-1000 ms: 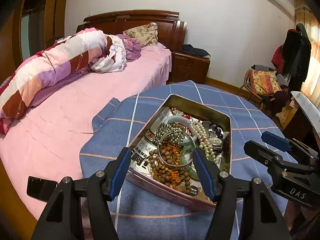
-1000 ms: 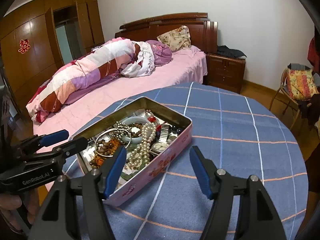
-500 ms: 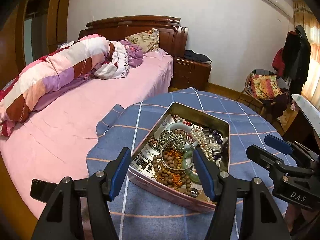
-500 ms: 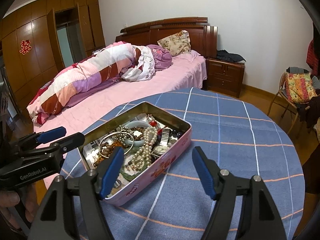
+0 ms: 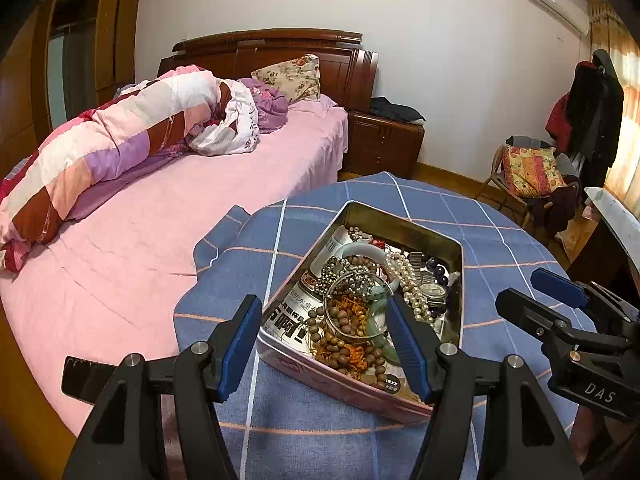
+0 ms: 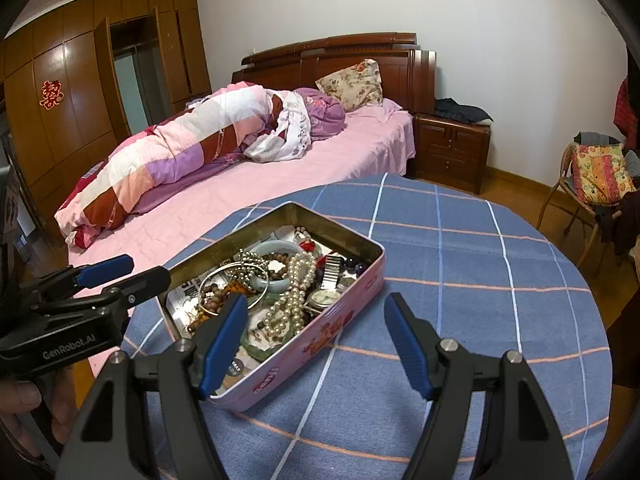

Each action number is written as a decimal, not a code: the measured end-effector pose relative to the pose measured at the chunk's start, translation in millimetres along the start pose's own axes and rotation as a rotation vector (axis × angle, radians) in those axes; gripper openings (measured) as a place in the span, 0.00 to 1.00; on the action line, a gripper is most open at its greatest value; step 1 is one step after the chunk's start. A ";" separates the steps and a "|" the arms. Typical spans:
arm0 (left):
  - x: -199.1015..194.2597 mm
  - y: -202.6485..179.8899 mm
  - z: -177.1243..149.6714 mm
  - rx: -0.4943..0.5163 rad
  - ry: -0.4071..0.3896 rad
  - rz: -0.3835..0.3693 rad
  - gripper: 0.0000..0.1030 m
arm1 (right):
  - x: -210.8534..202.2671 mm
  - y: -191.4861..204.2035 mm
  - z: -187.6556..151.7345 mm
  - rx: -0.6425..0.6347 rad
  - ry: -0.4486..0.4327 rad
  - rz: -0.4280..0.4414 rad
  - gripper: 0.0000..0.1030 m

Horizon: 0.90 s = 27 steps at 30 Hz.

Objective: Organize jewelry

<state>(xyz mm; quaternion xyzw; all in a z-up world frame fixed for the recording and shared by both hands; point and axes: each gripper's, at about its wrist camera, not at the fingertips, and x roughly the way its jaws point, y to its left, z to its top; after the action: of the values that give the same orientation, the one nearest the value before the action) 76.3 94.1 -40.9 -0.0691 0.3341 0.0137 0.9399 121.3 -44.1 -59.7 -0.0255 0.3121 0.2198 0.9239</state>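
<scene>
A pink tin (image 5: 362, 394) with a gold rim (image 6: 340, 222) lies on the blue checked tablecloth. It holds tangled jewelry: a pearl string (image 6: 294, 294), brown wooden beads (image 5: 344, 320), a silver bangle (image 6: 218, 278), a pale jade bangle (image 6: 276, 247) and a watch (image 5: 434, 290). My left gripper (image 5: 322, 346) hovers open at the tin's near end, holding nothing. My right gripper (image 6: 314, 342) is open over the tin's long pink side, also holding nothing. Each gripper shows in the other's view: the right gripper (image 5: 536, 294) right of the tin, the left gripper (image 6: 128, 276) left of it.
The round table (image 6: 480, 280) has bare cloth to the right of the tin. Beyond it is a pink bed (image 5: 180, 208) with a rolled quilt, a wooden nightstand (image 6: 450, 152) and a chair with a cushion (image 5: 528, 172). A hand (image 6: 28, 404) holds the left gripper.
The right gripper's jaws stand a little wider than a second ago. Both views have shifted only slightly. Nothing in the tin has moved.
</scene>
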 end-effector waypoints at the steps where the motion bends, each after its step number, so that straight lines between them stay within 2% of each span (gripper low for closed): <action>1: 0.0 -0.4 -0.1 0.000 0.001 -0.001 0.63 | 0.3 -0.1 0.0 0.000 0.000 0.000 0.72; 27: 2.4 3.1 0.6 -0.012 0.017 -0.006 0.63 | 0.3 7.3 -6.4 0.002 0.006 0.002 0.72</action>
<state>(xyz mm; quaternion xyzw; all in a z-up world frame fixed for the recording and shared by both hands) 78.3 97.2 -42.3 -0.0760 0.3416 0.0125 0.9367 114.8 -38.5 -64.3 -0.0251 0.3150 0.2203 0.9228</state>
